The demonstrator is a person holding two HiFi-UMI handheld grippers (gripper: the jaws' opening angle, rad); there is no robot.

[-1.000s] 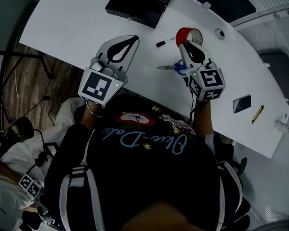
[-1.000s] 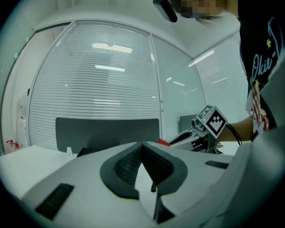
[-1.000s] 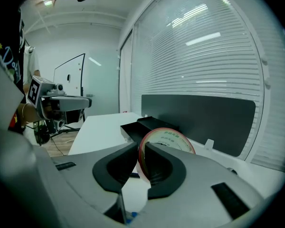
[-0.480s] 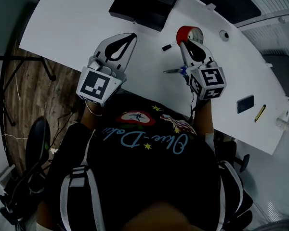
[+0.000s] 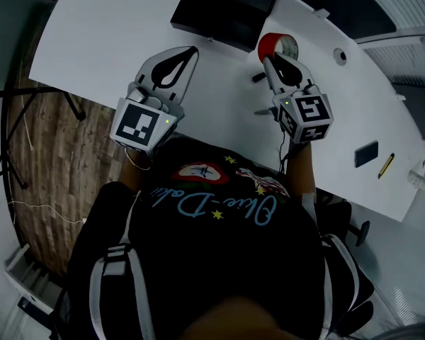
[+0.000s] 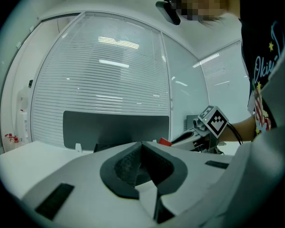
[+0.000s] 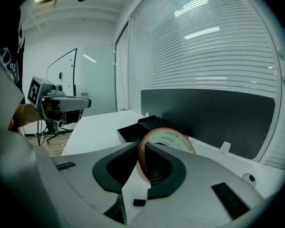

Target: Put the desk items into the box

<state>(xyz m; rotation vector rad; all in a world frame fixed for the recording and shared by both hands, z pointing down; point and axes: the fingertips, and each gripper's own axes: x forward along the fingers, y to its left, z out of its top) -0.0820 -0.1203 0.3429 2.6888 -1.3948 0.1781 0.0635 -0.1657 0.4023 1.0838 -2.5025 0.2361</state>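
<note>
My right gripper (image 5: 264, 57) is shut on a red tape roll (image 5: 271, 43), which stands upright between its jaws just above the white desk (image 5: 120, 27). In the right gripper view the tape roll (image 7: 169, 137) sits clamped in the right gripper (image 7: 141, 144), with the black box (image 7: 133, 131) close behind it. That black box (image 5: 223, 14) lies at the desk's far edge, a short way up and left of the roll. My left gripper (image 5: 193, 50) hovers shut and empty over the desk, just below the box. Its jaws meet with nothing between them in the left gripper view (image 6: 142, 144).
A black marker (image 5: 258, 76) and scissors (image 5: 263, 110) lie on the desk beside the right gripper. Farther right are a dark phone (image 5: 366, 153) and a yellow pen (image 5: 386, 165). A grey divider panel (image 6: 114, 126) stands behind the desk.
Both grippers have moved across the desk toward the black box. The tape roll has travelled with the right gripper, away from the marker and scissors.
</note>
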